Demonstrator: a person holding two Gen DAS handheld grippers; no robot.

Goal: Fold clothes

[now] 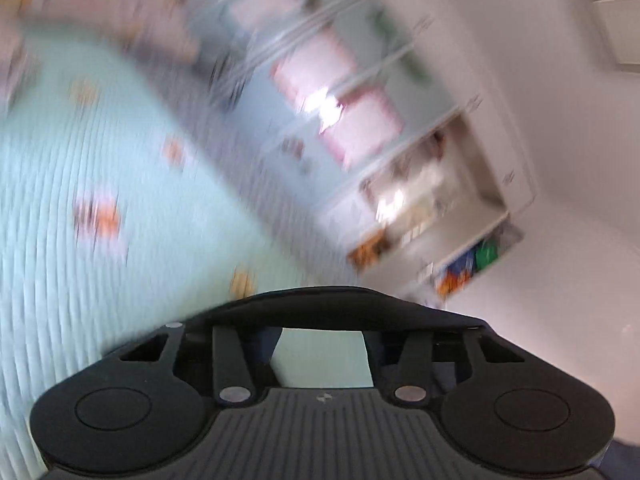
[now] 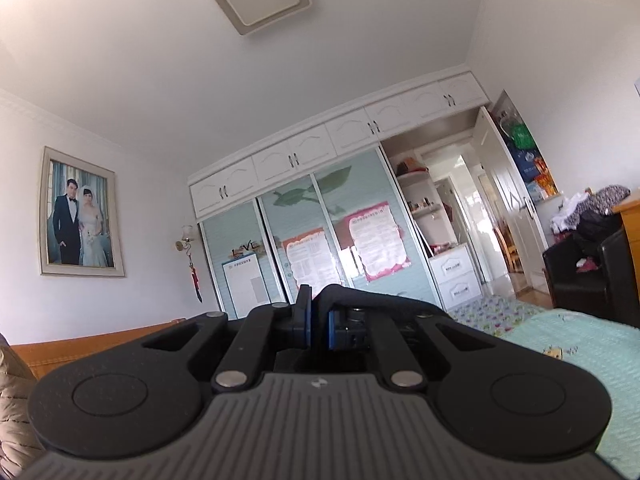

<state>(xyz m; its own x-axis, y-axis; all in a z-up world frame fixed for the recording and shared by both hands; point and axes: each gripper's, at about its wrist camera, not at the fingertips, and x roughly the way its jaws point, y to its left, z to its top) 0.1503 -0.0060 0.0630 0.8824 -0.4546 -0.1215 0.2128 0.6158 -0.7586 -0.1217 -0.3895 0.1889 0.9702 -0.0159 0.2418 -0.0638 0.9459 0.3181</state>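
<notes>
Black gripper housing fills the bottom of both wrist views, each with only a tiny emblem on its ribbed grey plate, too small to read. On the left gripper (image 1: 322,334) a dark garment (image 1: 340,306) lies as a smooth black band across the front of the fingers, with navy cloth showing beside each linkage; mint bed cover (image 1: 120,280) shows through the gap between the fingers, and whether the pads press on the cloth I cannot tell. That view is tilted and heavily smeared, so the small orange motifs on the ribbed cover and the pink sheets on the wardrobe (image 1: 340,120) stay illegible. In the right wrist view, from the left: a quilted brown jacket (image 2: 12,392) at the edge, a wooden headboard (image 2: 100,344), a framed wedding portrait (image 2: 80,214), a wall lamp (image 2: 186,238) and a red tassel (image 2: 196,280). Next comes the white wardrobe (image 2: 304,160), whose sliding doors carry block letters (image 2: 246,246) that seem to spell LOVE and red-bordered posters (image 2: 376,240) with print too fine to read. At centre the right gripper (image 2: 319,320) has its blue-padded fingers (image 2: 306,320) drawn almost together, pinching the same dark garment (image 2: 372,304), which rises from between them and drapes over the right-hand finger. Further right stand an open doorway (image 2: 460,216), a black armchair (image 2: 580,276) piled with clothes (image 2: 592,204), and the mint bed cover (image 2: 592,360).
</notes>
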